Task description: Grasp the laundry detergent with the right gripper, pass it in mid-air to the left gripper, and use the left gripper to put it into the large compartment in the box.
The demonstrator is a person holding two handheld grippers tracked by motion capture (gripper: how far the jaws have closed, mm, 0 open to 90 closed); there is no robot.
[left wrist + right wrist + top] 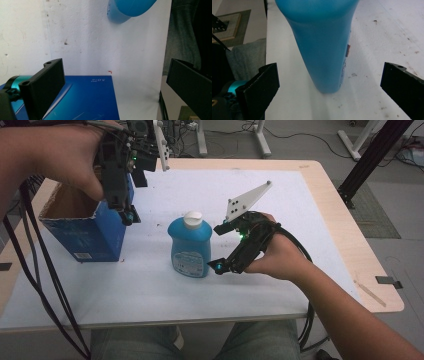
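At the middle of the white table [280,210] stands the blue bottle [189,247], upright, white-capped. The right gripper [214,265] lies low just beside it — jaws spread wide, bottle untouched. The left gripper [129,215] hangs tilted over the blue box [87,232] — jaws apart, holding nothing; the box's contents can't be told.

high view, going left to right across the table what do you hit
blue box with the left gripper at its right edge → blue bottle → right gripper → the hand holding it
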